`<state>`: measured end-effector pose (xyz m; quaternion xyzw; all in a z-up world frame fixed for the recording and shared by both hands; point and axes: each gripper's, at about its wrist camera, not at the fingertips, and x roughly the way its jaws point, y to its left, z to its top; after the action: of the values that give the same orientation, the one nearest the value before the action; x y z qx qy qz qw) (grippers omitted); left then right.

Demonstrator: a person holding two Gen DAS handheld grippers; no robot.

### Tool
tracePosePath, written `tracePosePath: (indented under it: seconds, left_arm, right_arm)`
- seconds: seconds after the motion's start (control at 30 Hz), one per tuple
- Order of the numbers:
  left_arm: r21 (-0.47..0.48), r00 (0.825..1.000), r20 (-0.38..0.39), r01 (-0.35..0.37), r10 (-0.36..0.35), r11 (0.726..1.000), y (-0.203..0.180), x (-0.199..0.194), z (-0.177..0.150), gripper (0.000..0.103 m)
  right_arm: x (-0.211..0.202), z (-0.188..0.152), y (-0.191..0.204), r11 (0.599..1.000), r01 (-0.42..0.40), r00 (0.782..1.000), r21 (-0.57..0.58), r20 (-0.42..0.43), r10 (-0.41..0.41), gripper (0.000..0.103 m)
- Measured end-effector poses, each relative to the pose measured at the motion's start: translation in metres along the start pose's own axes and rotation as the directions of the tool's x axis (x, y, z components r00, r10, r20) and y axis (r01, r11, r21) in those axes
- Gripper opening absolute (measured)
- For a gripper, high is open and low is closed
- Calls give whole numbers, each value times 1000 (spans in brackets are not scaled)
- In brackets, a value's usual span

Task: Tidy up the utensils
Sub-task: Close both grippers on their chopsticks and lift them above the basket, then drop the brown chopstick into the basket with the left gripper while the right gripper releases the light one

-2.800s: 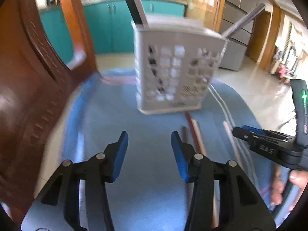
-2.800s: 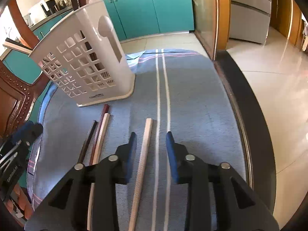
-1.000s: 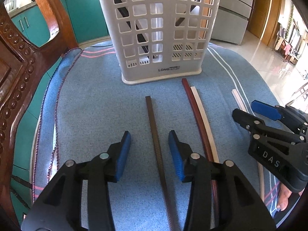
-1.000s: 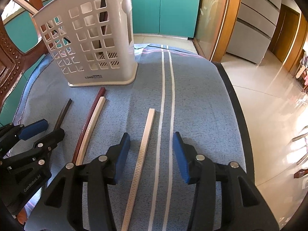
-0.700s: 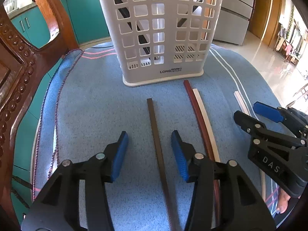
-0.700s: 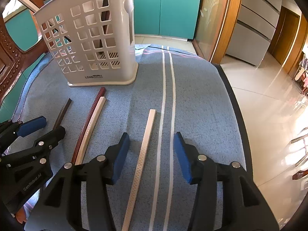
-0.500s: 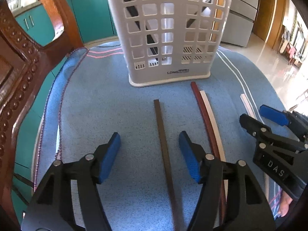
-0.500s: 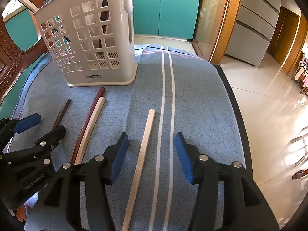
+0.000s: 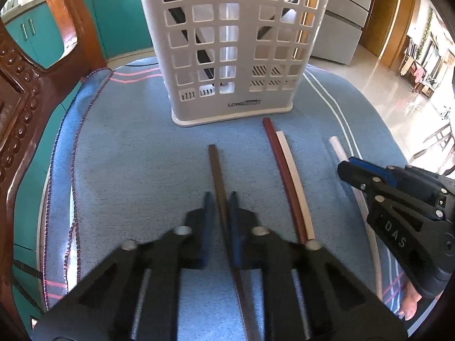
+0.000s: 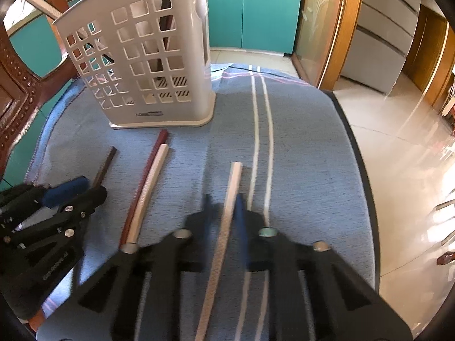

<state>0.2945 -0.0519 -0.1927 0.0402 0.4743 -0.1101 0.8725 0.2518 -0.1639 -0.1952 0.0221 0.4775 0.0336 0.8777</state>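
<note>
The left hand-held gripper (image 9: pixel 219 207), low centre of its view, had its blue pads pinched on the dark brown square chopstick (image 9: pixel 216 170). The right hand-held gripper (image 10: pixel 224 210) was likewise clamped on the pale textured chopstick (image 10: pixel 231 187). Both sticks lay flat on the blue-cloth-covered surface (image 9: pixel 128 156). A reddish-brown chopstick (image 9: pixel 280 167) and a cream chopstick (image 9: pixel 293 170) lay touching, between the held ones. The white perforated plastic utensil basket (image 9: pixel 241 45) stood upright at upper centre. Gripped near one end, a stick could pivot or slip when lifted.
</note>
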Motion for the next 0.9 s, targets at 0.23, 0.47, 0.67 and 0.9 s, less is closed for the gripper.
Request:
tracePosePath:
  seconds: [0.23, 0.47, 0.67, 0.9]
  left_arm:
    - [-26, 994, 102, 48, -45, 998, 10, -47, -1, 7]
    - [-74, 945, 317, 109, -80, 991, 31, -150, 4, 7]
    - [-57, 874, 478, 125, -83, 991, 37, -232, 22, 7]
    - [-61, 730, 682, 102, -33, 993, 39, -298, 91, 7]
  right_arm:
    - [-42, 9, -6, 996, -91, 993, 26, 76, 88, 6]
    - [-133, 17, -22, 982, -188, 960, 25, 214, 178, 6]
    - [-208, 31, -37, 963, -270, 903, 9, 350, 250, 6]
    - [-270, 89, -25, 964, -262, 796, -48, 554, 244, 6]
